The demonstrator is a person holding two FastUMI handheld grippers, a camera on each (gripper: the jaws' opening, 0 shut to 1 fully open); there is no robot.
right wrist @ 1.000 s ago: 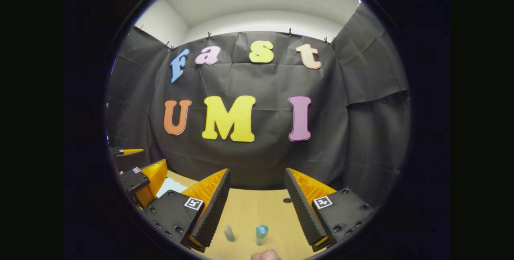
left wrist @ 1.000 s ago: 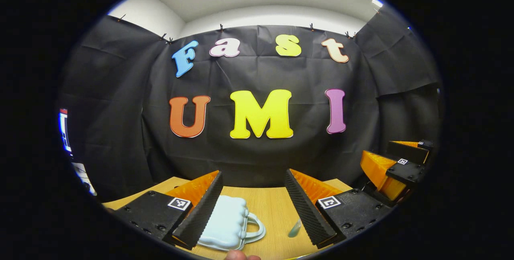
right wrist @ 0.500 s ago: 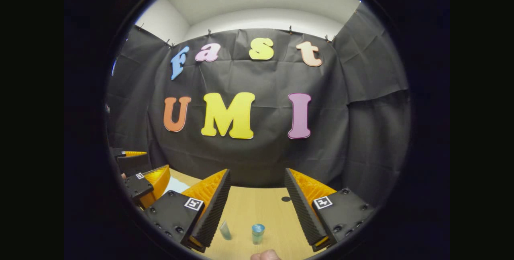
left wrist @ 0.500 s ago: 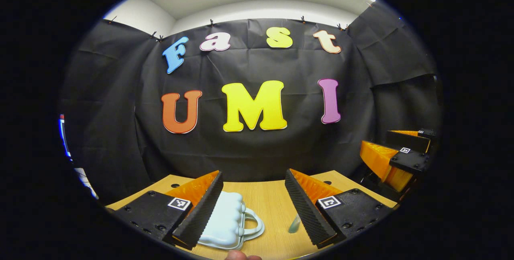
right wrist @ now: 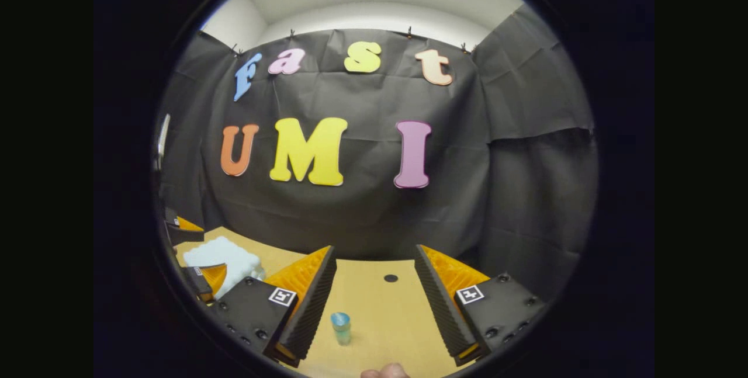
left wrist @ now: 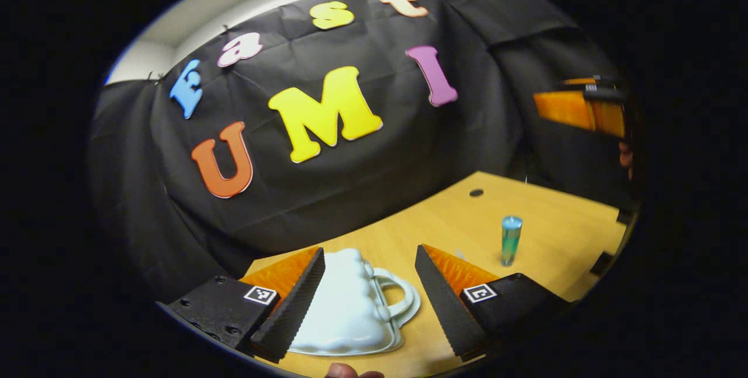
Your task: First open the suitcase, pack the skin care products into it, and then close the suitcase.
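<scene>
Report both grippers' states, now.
Left gripper: open, holding nothing, over the closed white suitcase.
Right gripper: open, empty, above the small bottle.

Suitcase (left wrist: 350,302): I find it lying flat on the table (left wrist: 561,232), lid down, its handle (left wrist: 403,296) turned toward my left gripper's (left wrist: 369,299) right finger; in the left gripper view it sits between that gripper's spread fingers, closer to the left one.
Bottle (left wrist: 511,240): I see it upright on the table, to the right of the suitcase and well apart from it.
Right gripper (right wrist: 374,302): I have it hovering above the table with fingers spread; the bottle (right wrist: 340,328) stands between them, nearer the left finger, touching neither.
Table hole (right wrist: 390,278): behind the bottle, toward the booth wall.
Suitcase in the right gripper view (right wrist: 225,258): far left on the table.
</scene>
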